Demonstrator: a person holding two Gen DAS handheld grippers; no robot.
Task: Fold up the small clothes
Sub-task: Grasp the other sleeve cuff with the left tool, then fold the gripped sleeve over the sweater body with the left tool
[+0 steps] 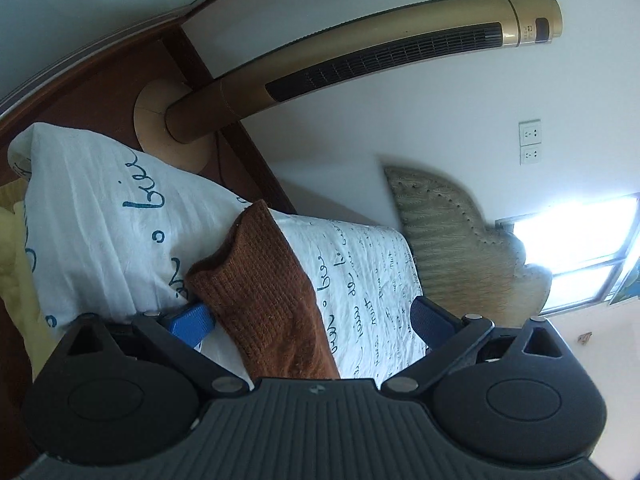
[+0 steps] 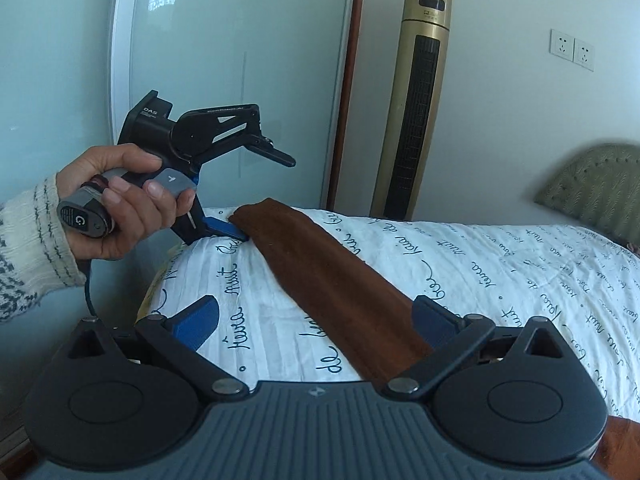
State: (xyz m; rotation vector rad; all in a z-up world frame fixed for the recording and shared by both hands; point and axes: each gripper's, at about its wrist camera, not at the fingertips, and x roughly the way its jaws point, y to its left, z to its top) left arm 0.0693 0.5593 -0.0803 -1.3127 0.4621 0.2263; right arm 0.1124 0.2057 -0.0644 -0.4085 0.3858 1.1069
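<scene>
- Brown knit garment lies stretched long and flat on the bed's printed cover; no fold shows yet.
- Left gripper and right gripper, one at each end, both have fingers released, grasping nothing.

Two wrist fisheyes, low and close over the bed, one rolled sideways.

The left view tilts hard, so the gold tower fan lies across the frame; the right view sits upright, facing that fan and wall. Both share the long brown knitted cloth on the white script-printed quilt.
</scene>
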